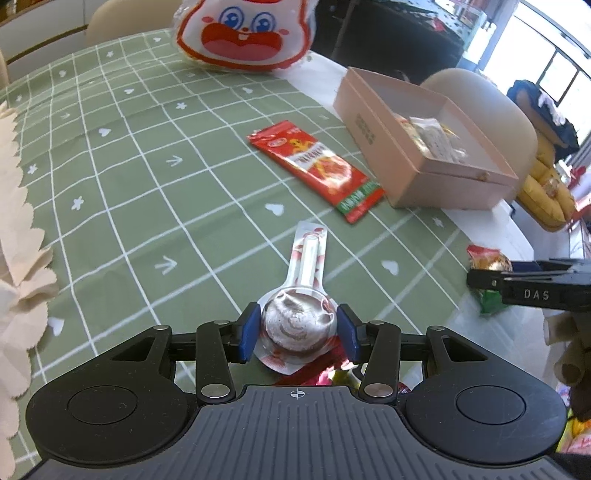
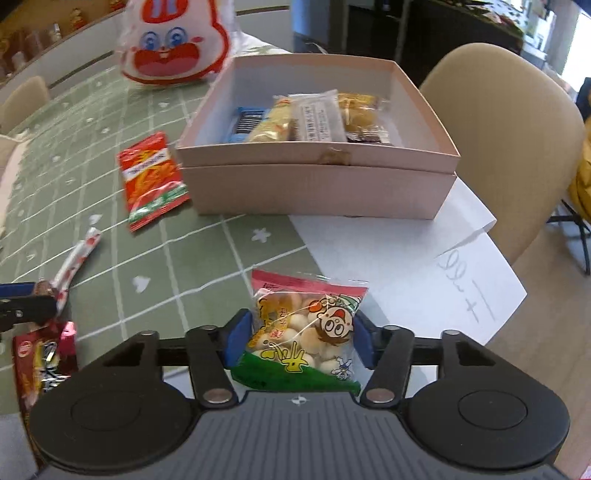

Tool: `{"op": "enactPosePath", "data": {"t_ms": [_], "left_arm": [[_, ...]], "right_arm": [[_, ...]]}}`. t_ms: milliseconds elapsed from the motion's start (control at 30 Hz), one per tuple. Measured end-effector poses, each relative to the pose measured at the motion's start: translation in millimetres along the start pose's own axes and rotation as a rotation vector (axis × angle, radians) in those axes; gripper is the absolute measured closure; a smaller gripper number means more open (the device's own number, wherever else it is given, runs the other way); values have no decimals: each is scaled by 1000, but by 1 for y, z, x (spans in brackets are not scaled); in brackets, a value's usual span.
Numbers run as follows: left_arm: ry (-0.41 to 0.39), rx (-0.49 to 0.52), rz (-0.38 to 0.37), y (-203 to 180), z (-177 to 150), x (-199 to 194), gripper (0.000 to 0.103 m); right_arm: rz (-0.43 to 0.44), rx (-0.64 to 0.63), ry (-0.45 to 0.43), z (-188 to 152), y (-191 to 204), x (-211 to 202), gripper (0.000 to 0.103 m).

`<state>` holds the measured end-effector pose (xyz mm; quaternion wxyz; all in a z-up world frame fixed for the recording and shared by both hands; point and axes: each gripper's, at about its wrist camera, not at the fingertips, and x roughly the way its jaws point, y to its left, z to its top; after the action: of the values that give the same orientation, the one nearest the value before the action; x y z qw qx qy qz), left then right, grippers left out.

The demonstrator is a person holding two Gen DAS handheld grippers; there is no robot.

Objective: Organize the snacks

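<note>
My left gripper (image 1: 298,331) is shut on the round head of a wrapped lollipop (image 1: 297,325); its stick points away over the green checked tablecloth. It also shows in the right wrist view (image 2: 75,264). My right gripper (image 2: 297,341) is shut on a clear bag of small round biscuits (image 2: 304,332), held above the table in front of the pink open box (image 2: 317,184). The box holds several wrapped snacks (image 2: 310,118). A red snack packet (image 1: 317,168) lies flat between the lollipop and the box, and shows in the right wrist view (image 2: 151,179).
A large rabbit-face snack bag (image 1: 243,33) stands at the table's far side. White paper sheets (image 2: 424,266) lie under and beside the box. More red packets (image 2: 40,362) lie at the near left. A beige chair (image 2: 509,140) stands behind the box.
</note>
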<state>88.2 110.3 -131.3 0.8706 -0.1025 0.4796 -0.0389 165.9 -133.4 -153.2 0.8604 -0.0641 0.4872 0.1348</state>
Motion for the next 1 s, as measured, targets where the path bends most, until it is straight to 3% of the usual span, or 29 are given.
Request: {"op": "enactPosePath", "data": {"t_ms": [133,300,467,600,767,900,1000], "left_arm": [[-17,63,-48,-23,-5,-27,53],[-112,135,-173,-60,14,-66,53],[-290,177,-275,-95,79,-95,53],[-374,173,-239,-122,135,-79,53],[-301,70,-186,-143,184,-11,53],[-200,18,-129,-151,190,47,52],[-65,-10,-126,-147,187,91,52]], "right_arm": [[63,-9,-23,-3,-8,-37,49],[79,-29,-188,21,-26,-112,49],[57,-15,-377,62,-46,-176,49],[40,-32,-452,93,-61,-197,49],[9,-68,-490,112,-74,-201,49],[-10,-74,-466,111,-87,-188,49],[-11,-45,-422,110,-104,-172,49]]}}
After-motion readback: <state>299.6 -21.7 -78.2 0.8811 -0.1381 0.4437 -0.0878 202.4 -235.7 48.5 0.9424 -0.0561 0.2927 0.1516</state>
